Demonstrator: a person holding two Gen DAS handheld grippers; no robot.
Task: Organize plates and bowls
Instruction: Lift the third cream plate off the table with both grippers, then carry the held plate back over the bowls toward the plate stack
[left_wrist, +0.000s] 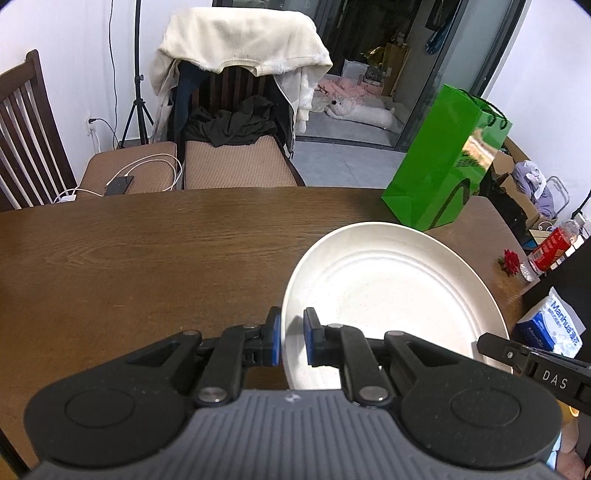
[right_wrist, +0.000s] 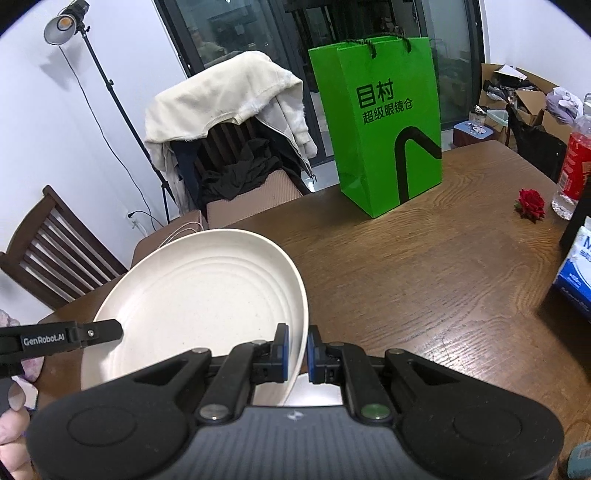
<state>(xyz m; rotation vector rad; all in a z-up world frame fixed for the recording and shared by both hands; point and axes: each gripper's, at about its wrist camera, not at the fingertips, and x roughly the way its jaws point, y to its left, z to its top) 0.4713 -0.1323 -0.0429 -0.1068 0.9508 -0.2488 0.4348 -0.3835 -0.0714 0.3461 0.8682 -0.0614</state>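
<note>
A cream round plate (left_wrist: 388, 291) with ridged rings hangs above the brown wooden table (left_wrist: 147, 258), carried by both grippers. My left gripper (left_wrist: 292, 334) is shut on the plate's left rim, blue pads on either side of the edge. My right gripper (right_wrist: 297, 349) is shut on the right rim of the same plate (right_wrist: 199, 295). In the left wrist view the right gripper's finger shows at the plate's right edge. In the right wrist view the left gripper's finger shows at the plate's left edge. No bowls are in view.
A green paper bag (right_wrist: 384, 125) stands on the table's far side. A red rose (right_wrist: 531, 204), a red-labelled bottle (right_wrist: 574, 166) and a blue tissue pack (right_wrist: 578, 273) sit at the right. Chairs with clothes (left_wrist: 240, 74) and a phone (left_wrist: 118, 184) stand behind the table.
</note>
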